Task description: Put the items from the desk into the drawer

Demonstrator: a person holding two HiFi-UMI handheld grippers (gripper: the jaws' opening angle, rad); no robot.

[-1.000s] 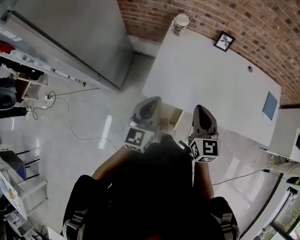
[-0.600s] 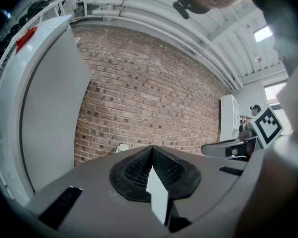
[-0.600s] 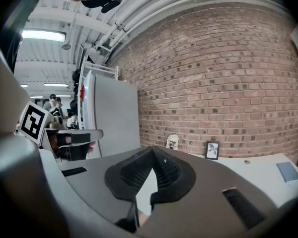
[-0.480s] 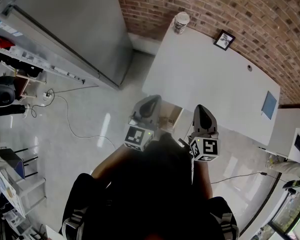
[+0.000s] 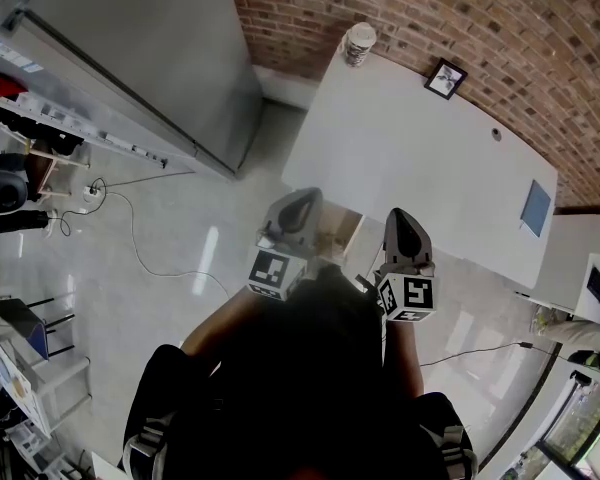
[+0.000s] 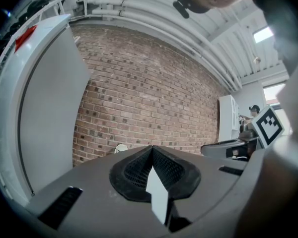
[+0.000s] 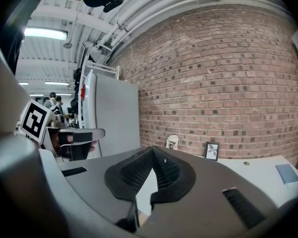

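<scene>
Little has moved: the left tool [image 5: 302,203] stays clenched and empty by the open wooden drawer [image 5: 342,234]. White paper cup [image 5: 359,45], far across the white desk [image 5: 410,168], looks light and squashy; pinch it gently. Right tool [image 5: 401,218] is clenched and empty too. Small black picture frame [image 5: 446,78] looks stiff and breakable; hold its edge.

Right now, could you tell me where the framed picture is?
The framed picture stands at the far edge of the desk by the brick wall, to the right of the cup in the head view.
</scene>
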